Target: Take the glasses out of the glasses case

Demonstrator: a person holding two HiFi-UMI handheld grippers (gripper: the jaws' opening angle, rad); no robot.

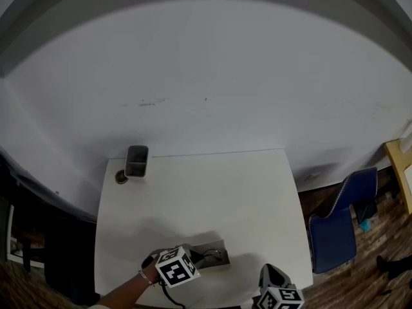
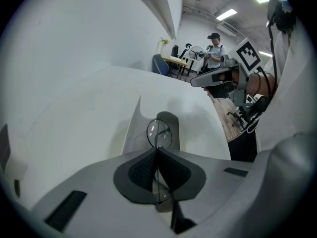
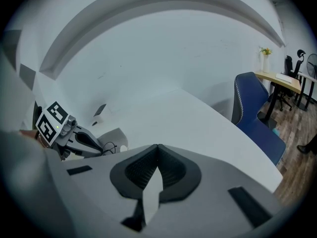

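Observation:
The glasses case lies open near the table's front edge, a grey shell with its lid standing up. My left gripper points down into it, shut on the thin wire frame of the glasses; one round lens shows just beyond the fingertips. In the right gripper view the left gripper sits at the case with the dark glasses at its tip. My right gripper hovers to the right of the case, apart from it, shut with nothing in it.
A dark pen holder and a small round object stand at the white table's back left corner. A blue chair stands right of the table. A person stands far off by desks.

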